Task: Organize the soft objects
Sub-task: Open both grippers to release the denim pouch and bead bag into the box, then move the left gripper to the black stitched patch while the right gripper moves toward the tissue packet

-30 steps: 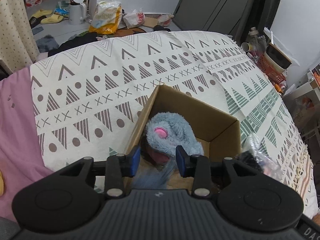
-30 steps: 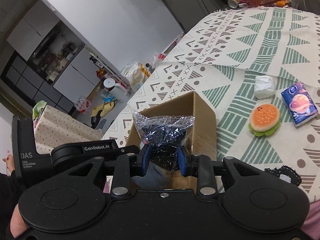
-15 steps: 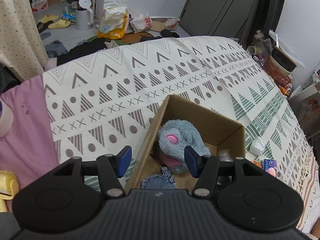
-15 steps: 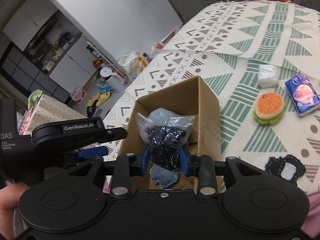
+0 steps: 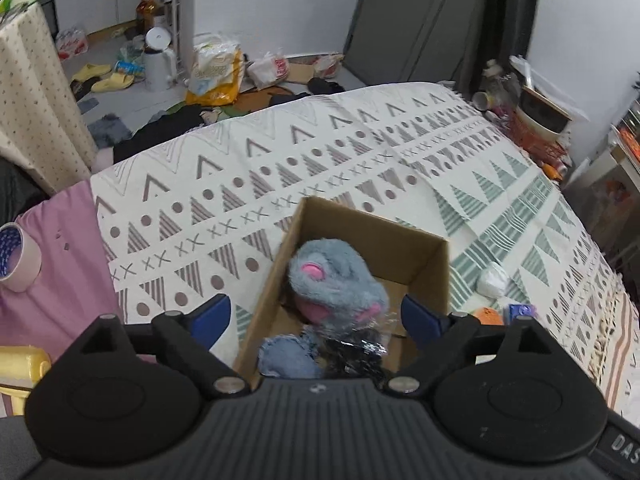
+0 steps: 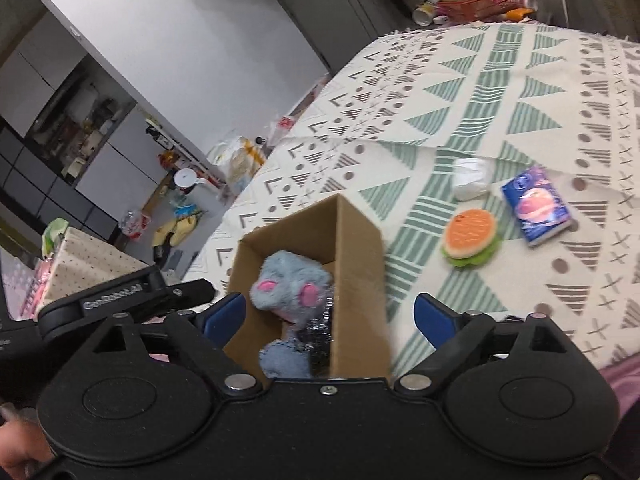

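An open cardboard box (image 5: 424,264) (image 6: 356,248) stands on the patterned cloth. Inside lie a grey plush mouse (image 5: 332,276) (image 6: 288,284) with pink ears, a blue denim piece (image 5: 286,358) (image 6: 286,358) and a clear bag of dark bits (image 5: 356,350) (image 6: 320,332). My left gripper (image 5: 316,318) hovers above the box's near end, open and empty. My right gripper (image 6: 328,316) is also open and empty above the box. On the cloth to the right lie a burger toy (image 6: 470,238), a blue tissue pack (image 6: 536,204) and a white wad (image 6: 470,178).
A roll of tape (image 5: 16,256) sits on the pink cloth at the left, with a yellow object (image 5: 22,364) below it. Clutter covers the floor beyond the bed (image 5: 208,76). A red basket with dishes (image 6: 476,0) stands at the far end.
My right gripper lowered the bag of dark bits into the box and opened, leaving it there. My left gripper opened wide and rose away from the box.
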`<state>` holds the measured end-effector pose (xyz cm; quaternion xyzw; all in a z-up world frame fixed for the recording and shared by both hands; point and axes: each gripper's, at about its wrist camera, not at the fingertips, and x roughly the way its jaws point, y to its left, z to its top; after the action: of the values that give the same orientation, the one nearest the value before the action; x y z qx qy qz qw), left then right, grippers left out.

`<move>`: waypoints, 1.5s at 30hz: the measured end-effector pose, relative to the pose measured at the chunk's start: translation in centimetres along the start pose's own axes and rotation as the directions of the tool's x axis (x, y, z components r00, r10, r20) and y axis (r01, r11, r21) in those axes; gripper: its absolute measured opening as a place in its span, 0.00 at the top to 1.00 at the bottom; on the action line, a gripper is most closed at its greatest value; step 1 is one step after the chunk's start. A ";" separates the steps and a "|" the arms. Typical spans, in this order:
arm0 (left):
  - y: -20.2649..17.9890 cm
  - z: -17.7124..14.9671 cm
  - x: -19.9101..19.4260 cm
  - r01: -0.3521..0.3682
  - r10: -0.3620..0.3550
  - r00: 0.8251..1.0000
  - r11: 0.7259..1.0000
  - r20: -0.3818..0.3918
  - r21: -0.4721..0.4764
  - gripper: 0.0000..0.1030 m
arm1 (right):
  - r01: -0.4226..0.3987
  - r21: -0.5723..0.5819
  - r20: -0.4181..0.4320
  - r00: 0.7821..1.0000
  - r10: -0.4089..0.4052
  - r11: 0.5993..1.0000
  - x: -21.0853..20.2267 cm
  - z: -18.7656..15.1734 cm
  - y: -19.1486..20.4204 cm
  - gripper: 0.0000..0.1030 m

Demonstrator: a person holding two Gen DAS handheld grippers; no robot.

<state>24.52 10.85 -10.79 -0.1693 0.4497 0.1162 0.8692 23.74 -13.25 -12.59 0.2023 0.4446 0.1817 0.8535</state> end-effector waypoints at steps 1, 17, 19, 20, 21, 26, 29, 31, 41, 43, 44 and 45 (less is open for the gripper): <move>-0.4 -0.2 -0.3 0.000 0.000 1.000 1.000 0.003 0.008 0.09 | 0.009 -0.004 0.000 1.000 -0.009 1.000 -0.3 0.0 -0.2 0.11; -5.7 -2.5 -3.2 0.014 -0.015 1.000 0.999 0.021 0.043 0.01 | 0.048 -0.018 0.004 0.999 -0.048 0.999 -3.5 1.0 -3.6 0.00; -6.4 -3.0 -3.4 0.015 -0.016 1.000 0.999 0.022 0.047 0.01 | 0.046 -0.004 0.015 0.999 -0.046 0.999 -4.2 1.3 -4.4 0.00; -6.8 -3.1 -3.4 0.010 -0.011 1.000 0.999 0.022 0.051 0.01 | 0.042 0.003 0.018 0.999 -0.042 0.999 -4.5 1.5 -4.7 0.00; -7.1 -3.3 -3.5 0.013 -0.014 1.000 0.999 0.022 0.053 0.01 | 0.037 0.008 0.021 0.999 -0.037 0.999 -4.8 1.6 -5.0 0.00; -8.8 -4.2 -3.8 0.023 -0.025 0.999 0.998 0.021 0.059 0.01 | 0.047 -0.060 0.045 0.998 -0.044 0.997 -5.9 2.0 -5.6 0.00; -9.5 -4.8 -3.9 0.036 -0.037 0.999 0.997 0.014 0.062 0.01 | 0.067 -0.095 0.060 0.996 -0.062 0.993 -6.5 2.1 -5.8 0.00; -10.1 -5.3 -3.9 0.016 -0.017 1.000 0.996 0.018 0.082 0.01 | 0.082 -0.098 0.064 0.995 -0.076 0.992 -6.8 2.1 -6.2 0.00; -12.5 -7.1 -3.4 0.006 -0.005 1.000 0.991 -0.007 0.131 0.01 | 0.162 -0.202 0.085 0.985 -0.147 0.966 -8.3 2.0 -7.5 0.00; -13.0 -7.4 -3.2 0.008 -0.006 1.000 0.990 -0.016 0.138 0.01 | 0.168 -0.216 0.088 0.984 -0.152 0.962 -8.6 2.2 -7.9 0.00; -13.2 -7.6 -3.0 0.007 -0.004 1.000 0.990 -0.021 0.138 0.01 | 0.167 -0.220 0.086 0.985 -0.152 0.961 -8.6 2.3 -8.2 0.00; -13.3 -7.7 -2.9 0.003 0.001 1.000 0.991 -0.027 0.137 0.01 | 0.168 -0.226 0.084 0.985 -0.152 0.960 -8.7 2.4 -8.4 0.00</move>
<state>21.90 -4.58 -10.06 -0.1110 0.4685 0.0825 0.8726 22.14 -25.09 -9.65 0.0704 0.4068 0.1560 0.8974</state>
